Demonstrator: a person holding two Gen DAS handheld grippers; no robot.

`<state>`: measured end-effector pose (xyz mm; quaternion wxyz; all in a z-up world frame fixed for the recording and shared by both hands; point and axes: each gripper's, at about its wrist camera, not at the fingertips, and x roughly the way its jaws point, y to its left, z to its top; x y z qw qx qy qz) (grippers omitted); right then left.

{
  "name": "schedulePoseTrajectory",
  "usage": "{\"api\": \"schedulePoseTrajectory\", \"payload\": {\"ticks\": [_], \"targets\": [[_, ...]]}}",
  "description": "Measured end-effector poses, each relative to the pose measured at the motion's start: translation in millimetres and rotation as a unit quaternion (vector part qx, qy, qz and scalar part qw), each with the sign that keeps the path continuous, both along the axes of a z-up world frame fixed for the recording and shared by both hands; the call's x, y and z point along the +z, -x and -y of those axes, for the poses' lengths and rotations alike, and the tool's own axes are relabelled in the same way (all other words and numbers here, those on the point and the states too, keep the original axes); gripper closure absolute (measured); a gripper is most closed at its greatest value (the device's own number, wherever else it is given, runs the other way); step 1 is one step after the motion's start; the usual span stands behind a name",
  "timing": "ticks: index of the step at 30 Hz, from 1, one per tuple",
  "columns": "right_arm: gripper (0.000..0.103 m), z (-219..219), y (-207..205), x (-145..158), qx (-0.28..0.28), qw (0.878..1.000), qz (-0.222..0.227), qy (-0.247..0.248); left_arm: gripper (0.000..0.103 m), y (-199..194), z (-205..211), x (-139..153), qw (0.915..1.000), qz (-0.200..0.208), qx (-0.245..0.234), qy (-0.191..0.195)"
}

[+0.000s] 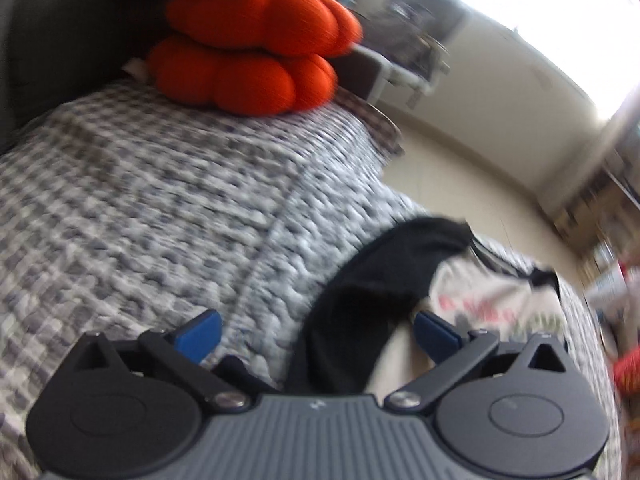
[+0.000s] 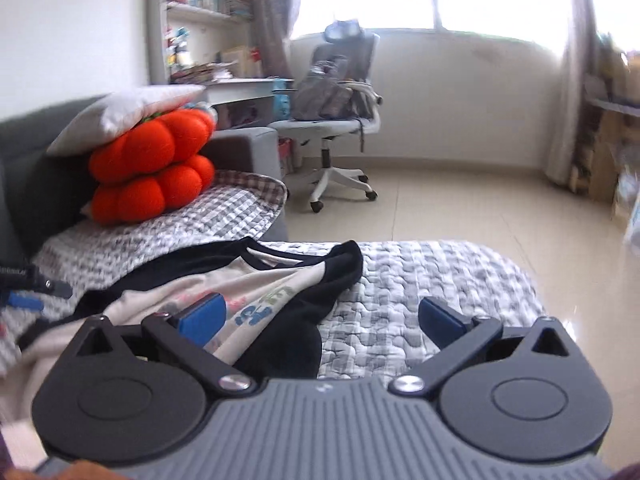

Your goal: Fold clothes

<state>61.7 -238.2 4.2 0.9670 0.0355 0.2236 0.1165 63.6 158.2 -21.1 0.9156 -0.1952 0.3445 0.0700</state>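
while my left tongs [image 1: 318, 334] and right tongs [image 2: 320, 320] both hang spread apart with nothing between them, the black-and-cream shirt [image 2: 256, 280] lies crumpled on the checked quilt [image 2: 420, 280], near the stacked orange cushions [image 2: 152, 168], which sit farther back.

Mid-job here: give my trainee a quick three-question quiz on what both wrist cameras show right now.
1. True or false: the right tongs are shut on the shirt.
2. What lies on top of the orange cushions? A) a white pillow B) a backpack C) a book
3. Fill in: the shirt's sleeves are ____ in colour.

Key: 1 false, both the right and left tongs are open and hold nothing; 2 A, the white pillow; 3 black.
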Motion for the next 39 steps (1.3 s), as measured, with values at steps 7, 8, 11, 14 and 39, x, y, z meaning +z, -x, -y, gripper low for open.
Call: {"api": "schedulePoseTrajectory", "payload": {"ticks": [7,8,11,14,39], "targets": [[0.000,1,0,0,0.011,1.000,0.001,0.004,0.000,-1,-9,-2,0.9998,-0.002,-0.021,0.002],[0.000,-1,0,-1,0.019,1.000,-0.009,0.010,0.000,-1,-7,-3,0.9995,-0.002,-0.031,-0.003],[0.000,-9,-3,-7,0.044,0.998,-0.044,0.032,0.000,-3,-1,-7,0.9981,-0.017,-0.054,-0.023],[0.000,-14,-6,-16,0.077,0.991,-0.107,0.033,0.001,-6,4,-11,0.9968,-0.032,-0.060,-0.043],[0.098,-12,29,-12,0.087,0.980,-0.153,0.096,0.092,-3,-8,-1,0.9966,-0.029,-0.008,-0.077]]}}
